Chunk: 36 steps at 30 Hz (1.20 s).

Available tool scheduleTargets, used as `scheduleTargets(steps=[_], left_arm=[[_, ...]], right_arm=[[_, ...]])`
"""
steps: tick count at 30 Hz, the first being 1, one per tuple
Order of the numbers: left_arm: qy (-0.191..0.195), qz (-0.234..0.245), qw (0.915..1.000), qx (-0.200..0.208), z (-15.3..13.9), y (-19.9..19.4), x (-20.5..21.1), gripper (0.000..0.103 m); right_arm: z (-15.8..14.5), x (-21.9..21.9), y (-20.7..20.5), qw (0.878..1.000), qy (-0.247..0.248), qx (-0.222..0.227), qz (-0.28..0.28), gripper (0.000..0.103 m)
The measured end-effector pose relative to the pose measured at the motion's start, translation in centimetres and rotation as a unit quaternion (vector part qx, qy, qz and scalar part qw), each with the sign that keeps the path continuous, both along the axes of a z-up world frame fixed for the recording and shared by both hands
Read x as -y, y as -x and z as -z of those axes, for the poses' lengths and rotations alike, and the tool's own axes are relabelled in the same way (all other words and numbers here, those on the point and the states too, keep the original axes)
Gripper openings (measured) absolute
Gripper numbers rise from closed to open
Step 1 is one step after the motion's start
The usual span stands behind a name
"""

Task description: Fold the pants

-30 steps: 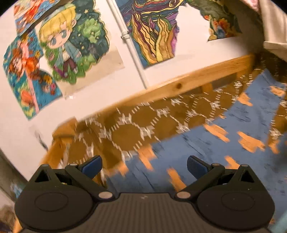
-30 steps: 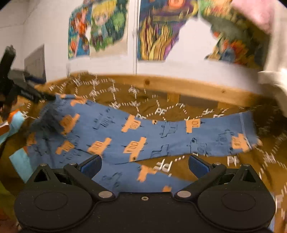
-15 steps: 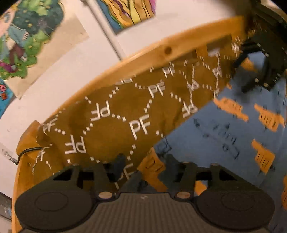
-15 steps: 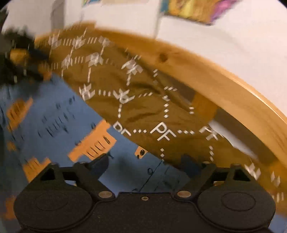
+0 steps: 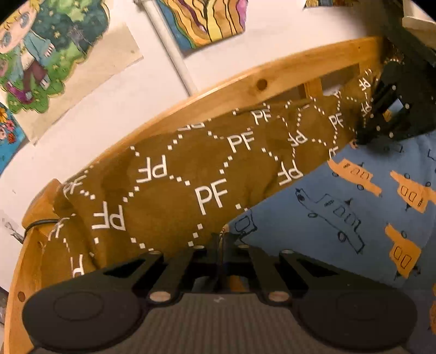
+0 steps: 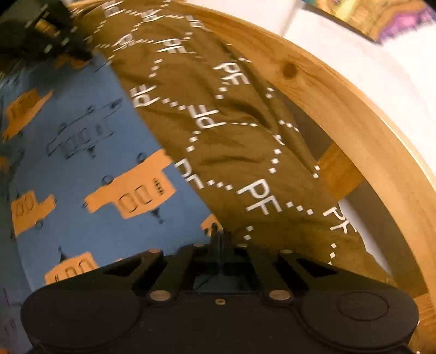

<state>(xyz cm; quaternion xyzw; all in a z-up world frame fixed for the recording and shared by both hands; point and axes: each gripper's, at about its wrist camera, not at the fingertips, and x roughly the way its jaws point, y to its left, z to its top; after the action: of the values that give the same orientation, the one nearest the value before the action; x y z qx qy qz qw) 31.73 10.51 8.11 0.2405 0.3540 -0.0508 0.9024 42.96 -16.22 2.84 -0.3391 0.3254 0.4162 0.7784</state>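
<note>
You see blue pants point(image 5: 340, 207) printed with orange and outlined vehicles, on a brown cover point(image 5: 174, 190) with white dotted diamonds and "PF" letters, beside a honey-coloured wooden rail point(image 5: 245, 84).

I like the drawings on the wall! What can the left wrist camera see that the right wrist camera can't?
Only the left wrist view shows the cartoon drawing of a blond figure, the white pipe on the wall, and the left tongs shut at the edge of the blue pants.

Only the right wrist view shows the right tongs shut at that same edge.

Both show the pants, the brown PF blanket, the wooden bed rail and the swirly painting.
</note>
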Motion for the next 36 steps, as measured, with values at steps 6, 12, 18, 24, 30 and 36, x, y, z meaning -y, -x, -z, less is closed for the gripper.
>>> scheduleTargets(steps=[6, 12, 18, 24, 30, 36], left_arm=[[-0.008, 0.007, 0.9997, 0.02, 0.2, 0.7, 0.2, 0.002], [-0.008, 0.004, 0.9998, 0.018, 0.7, 0.6, 0.0, 0.001], [-0.006, 0.002, 0.9995, 0.031, 0.2, 1.0, 0.1, 0.001], [-0.01, -0.012, 0.9959, 0.089, -1.8, 2.0, 0.4, 0.002], [-0.013, -0.046, 0.9947, 0.091, -1.5, 0.3, -0.4, 0.002], [0.056, -0.038, 0.9964, 0.051, -1.3, -0.5, -3.1, 0.027]], right_arm=[[-1.2, 0.4, 1.7, 0.999, -0.033, 0.038, -0.011, 0.018], [-0.7, -1.1, 0.6, 0.999, -0.001, 0.007, -0.043, 0.029], [0.7, -1.5, 0.6, 0.999, 0.018, 0.017, -0.036, 0.0], [-0.9, -1.8, 2.4, 0.994, -0.001, 0.106, -0.019, 0.0], [-2.7, -2.2, 0.9, 0.988, -0.03, 0.15, 0.028, 0.0], [-1.5, -2.5, -0.1, 0.993, -0.033, 0.115, 0.022, 0.017]])
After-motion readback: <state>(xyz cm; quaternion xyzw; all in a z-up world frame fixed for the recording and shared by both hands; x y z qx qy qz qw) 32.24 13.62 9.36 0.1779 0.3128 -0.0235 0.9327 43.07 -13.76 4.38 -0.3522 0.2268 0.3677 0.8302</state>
